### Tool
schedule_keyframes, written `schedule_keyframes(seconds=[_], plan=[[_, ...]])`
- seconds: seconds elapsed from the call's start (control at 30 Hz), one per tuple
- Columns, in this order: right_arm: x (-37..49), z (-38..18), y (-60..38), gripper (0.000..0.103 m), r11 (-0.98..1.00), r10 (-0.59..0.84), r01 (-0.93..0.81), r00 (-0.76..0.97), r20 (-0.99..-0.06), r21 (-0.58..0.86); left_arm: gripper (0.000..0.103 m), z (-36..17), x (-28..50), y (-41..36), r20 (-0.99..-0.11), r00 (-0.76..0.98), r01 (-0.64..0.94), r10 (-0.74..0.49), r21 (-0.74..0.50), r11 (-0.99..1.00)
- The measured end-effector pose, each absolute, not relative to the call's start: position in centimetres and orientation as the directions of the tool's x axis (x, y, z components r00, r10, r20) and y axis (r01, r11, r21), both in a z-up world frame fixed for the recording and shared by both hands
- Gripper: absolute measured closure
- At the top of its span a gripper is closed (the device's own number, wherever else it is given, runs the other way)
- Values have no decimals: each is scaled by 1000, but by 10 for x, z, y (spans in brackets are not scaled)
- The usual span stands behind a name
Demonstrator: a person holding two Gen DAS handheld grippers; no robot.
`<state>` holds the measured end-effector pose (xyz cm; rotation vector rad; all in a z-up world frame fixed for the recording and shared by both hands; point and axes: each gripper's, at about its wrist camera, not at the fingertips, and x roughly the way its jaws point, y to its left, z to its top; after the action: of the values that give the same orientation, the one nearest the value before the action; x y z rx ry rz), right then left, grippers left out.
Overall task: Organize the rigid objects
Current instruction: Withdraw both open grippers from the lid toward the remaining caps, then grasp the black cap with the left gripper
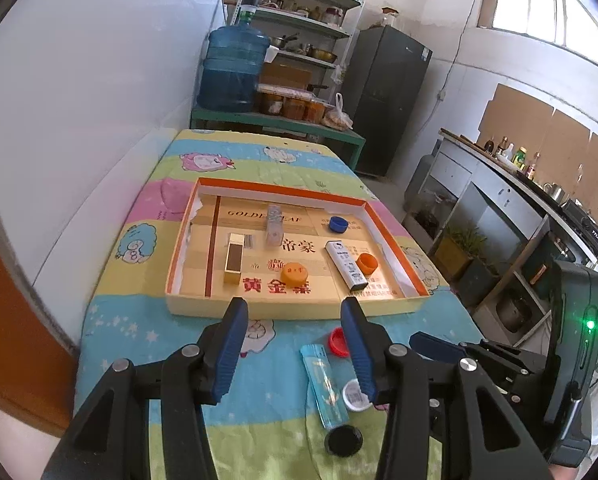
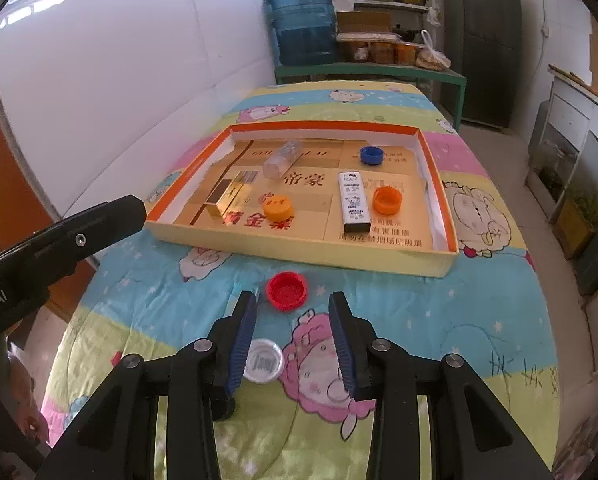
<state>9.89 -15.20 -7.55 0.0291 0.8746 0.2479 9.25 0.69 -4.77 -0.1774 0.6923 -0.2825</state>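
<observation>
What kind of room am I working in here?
Most likely a home kitchen or pantry. A dark fridge stands beside open shelves of pots and jars, with a large water jug nearby and a counter with sauce bottles along one side.

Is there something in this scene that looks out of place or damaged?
Yes. A red cap, a white cap, a blue packet and a black cap lie on the cloth outside the tray. The tray's white lining looks torn at its far left corner.
</observation>
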Motion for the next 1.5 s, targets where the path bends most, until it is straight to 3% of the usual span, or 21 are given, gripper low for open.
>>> schedule_keyframes(seconds=[1.07, 1.5], plan=[[37, -90, -149, 64, 973, 219, -196, 597, -772, 124, 55, -83, 30, 26, -642, 699, 169, -315, -279, 945], [37, -97, -182, 64, 983, 186, -110, 606, -773, 150, 55, -114, 28, -38, -701, 619, 309, -354, -197, 931]])
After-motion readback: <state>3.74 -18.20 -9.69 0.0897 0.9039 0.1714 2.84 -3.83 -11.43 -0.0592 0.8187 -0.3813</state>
